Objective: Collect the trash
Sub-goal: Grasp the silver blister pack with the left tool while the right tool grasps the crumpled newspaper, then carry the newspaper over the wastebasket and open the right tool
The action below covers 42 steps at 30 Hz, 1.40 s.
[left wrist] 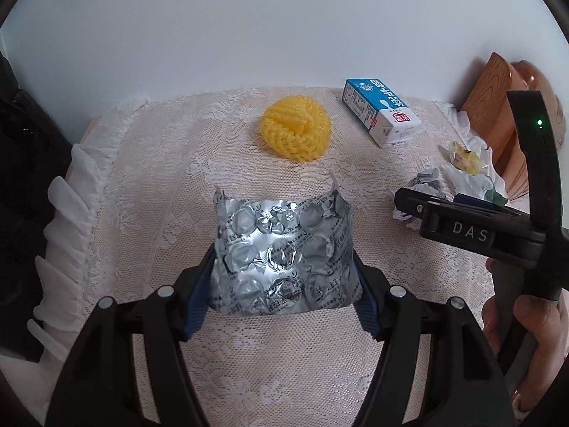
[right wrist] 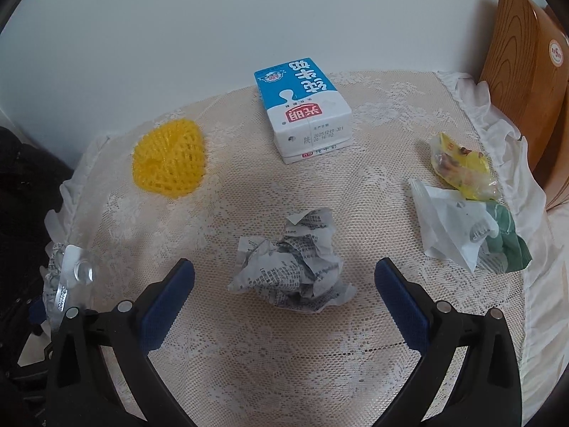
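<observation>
My left gripper (left wrist: 284, 267) is shut on a silver pill blister pack (left wrist: 284, 249) and holds it above the lace-covered table (left wrist: 160, 195); the pack also shows edge-on in the right wrist view (right wrist: 67, 277). My right gripper (right wrist: 284, 270) is open, its fingers on either side of a crumpled printed paper ball (right wrist: 295, 270) lying on the cloth, not touching it. The right gripper also shows in the left wrist view (left wrist: 402, 199), beside the paper ball (left wrist: 423, 186).
A yellow foam fruit net (right wrist: 167, 158) lies at the back left, a blue and white milk carton (right wrist: 306, 110) at the back middle. A yellow snack wrapper (right wrist: 462, 167) and a white-green wrapper (right wrist: 469, 235) lie at the right. A wooden chair (right wrist: 522, 71) stands at the right edge.
</observation>
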Available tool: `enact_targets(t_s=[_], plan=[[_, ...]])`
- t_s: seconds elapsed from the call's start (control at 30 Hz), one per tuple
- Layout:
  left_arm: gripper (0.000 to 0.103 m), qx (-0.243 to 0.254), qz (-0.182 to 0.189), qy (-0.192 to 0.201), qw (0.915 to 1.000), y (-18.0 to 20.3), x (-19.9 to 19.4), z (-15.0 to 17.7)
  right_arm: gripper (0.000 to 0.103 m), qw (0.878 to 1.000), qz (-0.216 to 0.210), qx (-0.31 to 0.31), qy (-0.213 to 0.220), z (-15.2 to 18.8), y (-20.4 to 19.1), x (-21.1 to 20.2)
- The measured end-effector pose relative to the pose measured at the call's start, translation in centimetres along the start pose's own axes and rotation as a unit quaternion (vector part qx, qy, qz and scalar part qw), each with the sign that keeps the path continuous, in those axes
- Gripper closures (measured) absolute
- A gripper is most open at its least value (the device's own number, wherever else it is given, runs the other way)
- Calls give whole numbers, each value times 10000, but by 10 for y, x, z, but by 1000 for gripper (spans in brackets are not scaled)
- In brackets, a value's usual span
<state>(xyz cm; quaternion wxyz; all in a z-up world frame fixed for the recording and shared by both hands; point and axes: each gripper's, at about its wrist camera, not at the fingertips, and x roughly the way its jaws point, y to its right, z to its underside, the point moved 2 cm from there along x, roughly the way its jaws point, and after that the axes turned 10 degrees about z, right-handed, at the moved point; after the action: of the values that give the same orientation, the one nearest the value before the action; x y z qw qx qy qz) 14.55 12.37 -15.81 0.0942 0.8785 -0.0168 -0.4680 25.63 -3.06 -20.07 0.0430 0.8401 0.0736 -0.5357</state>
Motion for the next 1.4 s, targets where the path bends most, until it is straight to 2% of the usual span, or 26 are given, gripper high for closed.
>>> enact_targets(t_s=[0.13, 0.2, 0.23, 0.27, 0.33, 0.47, 0.6, 0.8, 0.97, 1.1, 1.17, 1.27, 1.4], plan=[[38, 114, -48, -25, 9999, -1, 1, 0, 5, 9999, 88, -106, -25, -2, -5, 7], [38, 193, -90, -11, 9998, 1, 0, 0, 20, 9998, 28, -175, -93, -3, -7, 11], [38, 232, -107, 7, 9997, 1, -2, 0, 38, 9997, -22, -195, -138, -3, -8, 12], [38, 269, -121, 32, 9996, 2, -5, -1, 47, 9997, -33, -200, -123, -3, -8, 10], [38, 336, -122, 84, 9993, 5, -11, -1, 53, 9997, 13, -251, -61, -1, -7, 3], [38, 458, -21, 195, 9988, 19, -30, 1, 53, 9994, 126, -278, 155, 12, 4, -26], [38, 734, 176, 257, 9968, 48, -52, 16, 53, 9987, 232, -115, 433, 39, 29, -72], [38, 1231, 810, 20, 9891, 107, -77, 64, 53, 9967, 408, 362, 609, 115, 83, -139], [38, 1816, 1347, -323, 9736, 167, -85, 119, 52, 9913, 734, 978, 492, 204, 135, -186], [38, 2361, 1636, -608, 9559, 214, -86, 161, 52, 9824, 971, 1566, 317, 271, 171, -208], [38, 2678, 1733, -695, 9452, 237, -89, 181, 52, 9733, 1079, 2020, 171, 310, 190, -216], [38, 3058, 1912, -800, 9293, 269, -93, 207, 52, 9595, 1081, 2601, -6, 353, 212, -223], [38, 3448, 2154, -905, 9091, 307, -101, 237, 52, 9474, 1253, 2944, 34, 386, 233, -239]])
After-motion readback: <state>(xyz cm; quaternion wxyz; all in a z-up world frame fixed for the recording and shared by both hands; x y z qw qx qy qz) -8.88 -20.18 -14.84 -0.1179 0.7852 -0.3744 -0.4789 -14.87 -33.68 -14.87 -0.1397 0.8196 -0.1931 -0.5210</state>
